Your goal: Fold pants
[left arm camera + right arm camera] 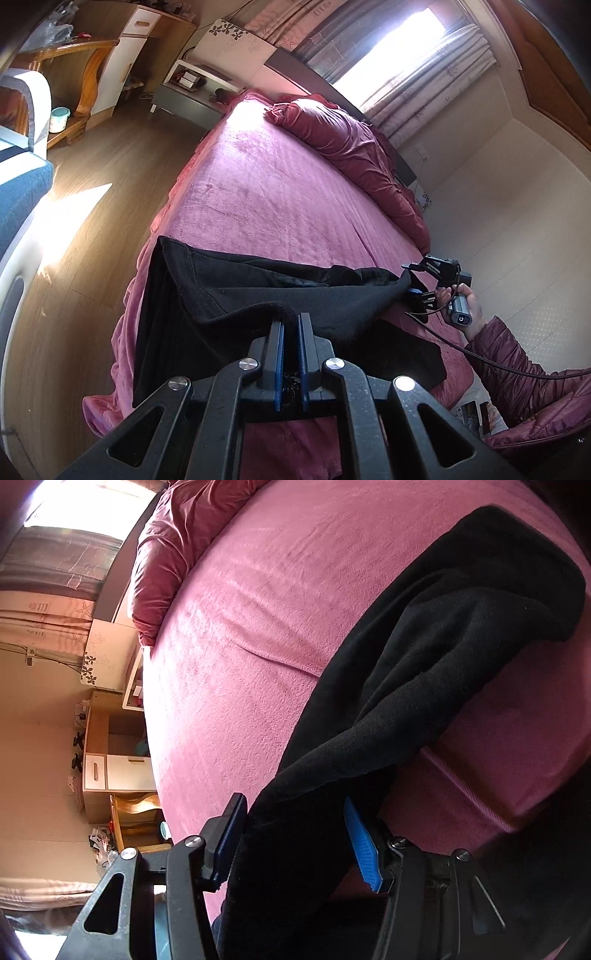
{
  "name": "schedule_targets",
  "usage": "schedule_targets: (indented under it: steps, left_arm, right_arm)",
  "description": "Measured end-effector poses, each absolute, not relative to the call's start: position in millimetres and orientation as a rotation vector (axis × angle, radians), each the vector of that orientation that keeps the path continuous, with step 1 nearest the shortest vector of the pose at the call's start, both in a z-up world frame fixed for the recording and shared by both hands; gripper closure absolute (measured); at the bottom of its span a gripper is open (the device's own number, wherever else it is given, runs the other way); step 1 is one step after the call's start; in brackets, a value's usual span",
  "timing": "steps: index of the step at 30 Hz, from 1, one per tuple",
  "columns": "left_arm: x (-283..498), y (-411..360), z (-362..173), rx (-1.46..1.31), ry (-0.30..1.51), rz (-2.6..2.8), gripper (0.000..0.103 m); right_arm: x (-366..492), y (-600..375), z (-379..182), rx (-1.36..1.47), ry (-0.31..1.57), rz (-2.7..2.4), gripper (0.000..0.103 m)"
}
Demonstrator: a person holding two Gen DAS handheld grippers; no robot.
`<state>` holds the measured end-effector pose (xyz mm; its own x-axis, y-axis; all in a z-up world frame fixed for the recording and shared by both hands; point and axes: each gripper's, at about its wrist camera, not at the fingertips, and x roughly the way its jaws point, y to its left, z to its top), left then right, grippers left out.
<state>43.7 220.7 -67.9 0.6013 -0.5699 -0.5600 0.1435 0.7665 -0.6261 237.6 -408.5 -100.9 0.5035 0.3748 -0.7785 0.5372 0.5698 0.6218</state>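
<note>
- The black fleece-like pants [258, 295] lay across the near end of the bed's pink plush blanket [277, 192], stretched between both grippers
- The left gripper [290, 328] was clenched on a fold of the pants' near edge
- The right gripper [291, 834] had a thick bunch of the pants between its parted jaws; whether its blue ribbed pads [364, 845] pressed the cloth, I could not tell
- The fabric looked matte, creased, doubled over, with a stitched seam showing

Black pants [258, 295], soft knit, doubled over, draped across pink bed [277, 184] corner.
</note>
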Motion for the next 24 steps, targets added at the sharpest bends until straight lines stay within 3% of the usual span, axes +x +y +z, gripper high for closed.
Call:
schedule_targets:
  steps: [8, 11, 13, 14, 24]
  left_arm:
    - [46.2, 228.0, -70.3, -0.580, 0.840, -0.413, 0.097]
    - [48.5, 228.1, -72.9, -0.586, 0.847, -0.408, 0.097]
    - [50.4, 228.0, -73.6, -0.593, 0.850, -0.398, 0.097]
    - [51.7, 228.5, -73.4, -0.599, 0.848, -0.395, 0.097]
    - [147.9, 248.2, -22.8, -0.626, 0.723, -0.265, 0.097]
  right_arm:
    - [231.1, -399.5, -97.4, 0.862, 1.170, -0.111, 0.054]
    - [226.8, -398.0, -101.8, 0.804, 1.196, -0.096, 0.070]
    - [227.4, -393.0, -107.0, 0.758, 1.225, -0.079, 0.091]
    - [227.4, -389.9, -108.5, 0.725, 1.229, -0.070, 0.093]
    - [233.2, -410.0, -45.3, 0.746, 0.969, 0.007, 0.095]
